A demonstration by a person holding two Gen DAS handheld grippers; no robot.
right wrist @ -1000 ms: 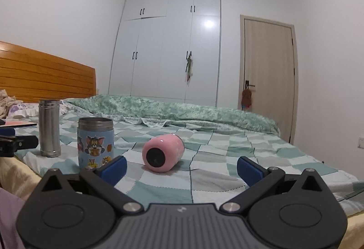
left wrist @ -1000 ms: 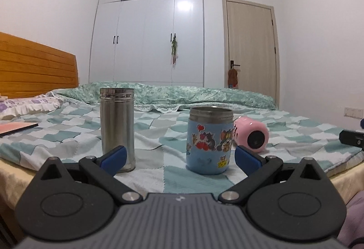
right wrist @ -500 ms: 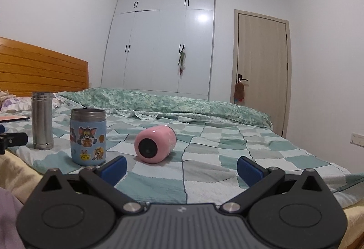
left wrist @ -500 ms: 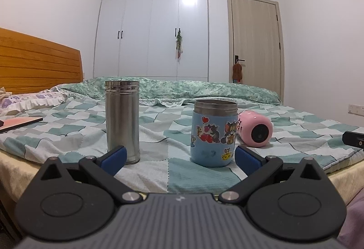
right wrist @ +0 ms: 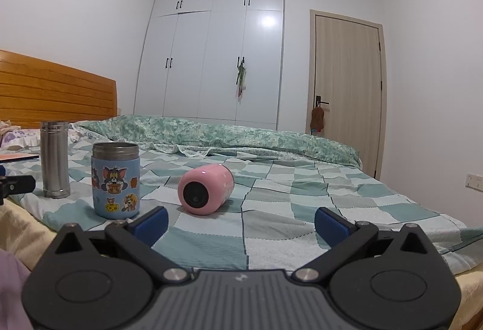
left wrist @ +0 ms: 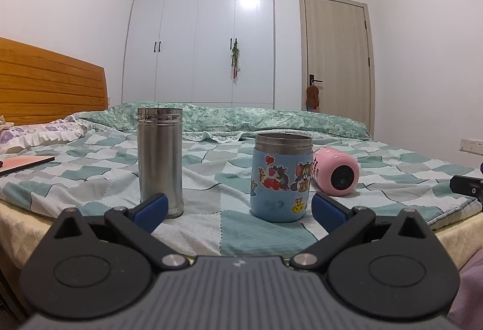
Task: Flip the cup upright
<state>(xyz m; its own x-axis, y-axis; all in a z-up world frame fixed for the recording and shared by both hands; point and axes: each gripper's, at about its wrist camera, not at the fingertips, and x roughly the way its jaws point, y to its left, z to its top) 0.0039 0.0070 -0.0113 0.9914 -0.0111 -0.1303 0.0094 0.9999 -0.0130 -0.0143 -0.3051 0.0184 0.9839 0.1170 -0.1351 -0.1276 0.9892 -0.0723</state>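
Both grippers level, jaws wide, short of pink cup [right wrist: 206, 189]

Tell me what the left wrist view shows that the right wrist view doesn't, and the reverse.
Only the left wrist view shows the left gripper from behind, jaws open, with the steel flask and blue cup close ahead, and the other gripper's tip at the right edge.

Only the right wrist view shows the right gripper from behind, jaws open, with the pink cup unobstructed on its side, dark end facing the camera.

Both show all three containers on the checked bedspread, plus the headboard, wardrobe and door.
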